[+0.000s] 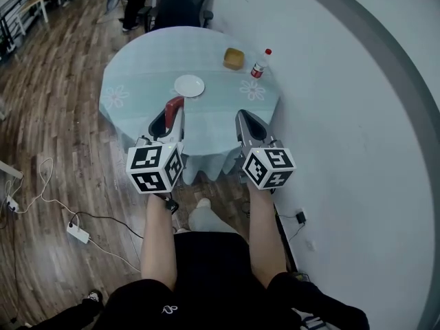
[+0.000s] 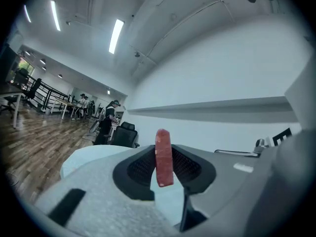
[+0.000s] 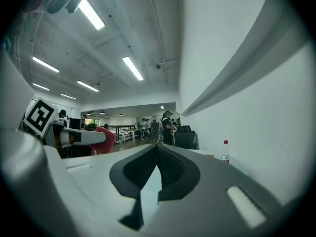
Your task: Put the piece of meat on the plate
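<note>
left claw [image 1: 173, 113] clamps the meat [image 2: 163, 157] upright; the plate [image 1: 189, 86] lies just ahead; right claw [image 3: 157, 149] closed, empty.

Red meat [image 1: 174, 106], white plate [image 1: 189, 85], pale-blue tablecloth [image 1: 151, 59] with white flowers [image 1: 114, 96], brown wood-grain floor [image 1: 55, 115].
</note>
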A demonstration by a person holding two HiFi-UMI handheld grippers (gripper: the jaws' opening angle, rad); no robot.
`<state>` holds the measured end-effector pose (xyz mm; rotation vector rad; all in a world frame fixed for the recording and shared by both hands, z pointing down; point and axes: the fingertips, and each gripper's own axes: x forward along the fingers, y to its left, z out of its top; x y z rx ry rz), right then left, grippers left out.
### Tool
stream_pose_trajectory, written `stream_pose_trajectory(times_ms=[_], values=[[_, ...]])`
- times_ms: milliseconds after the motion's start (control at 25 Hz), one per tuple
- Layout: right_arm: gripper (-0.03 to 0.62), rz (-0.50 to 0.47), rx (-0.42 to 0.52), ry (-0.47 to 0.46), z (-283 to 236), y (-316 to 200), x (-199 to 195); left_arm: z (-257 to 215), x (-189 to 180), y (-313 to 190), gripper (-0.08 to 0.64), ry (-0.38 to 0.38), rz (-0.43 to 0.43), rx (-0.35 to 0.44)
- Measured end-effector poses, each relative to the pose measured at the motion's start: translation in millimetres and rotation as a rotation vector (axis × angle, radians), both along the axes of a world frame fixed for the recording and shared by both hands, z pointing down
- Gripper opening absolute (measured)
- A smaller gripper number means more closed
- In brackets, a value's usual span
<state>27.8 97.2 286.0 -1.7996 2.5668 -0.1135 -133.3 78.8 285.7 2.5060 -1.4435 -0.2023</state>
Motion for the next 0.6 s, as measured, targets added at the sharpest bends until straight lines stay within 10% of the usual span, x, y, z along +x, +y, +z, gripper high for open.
stream_pose_trajectory(times_ms=[600], values=[[0.011, -0.138, -0.081, -0.053, 54, -140, -28, 58, -17, -113, 0.089, -0.06, -0.1, -0.118]])
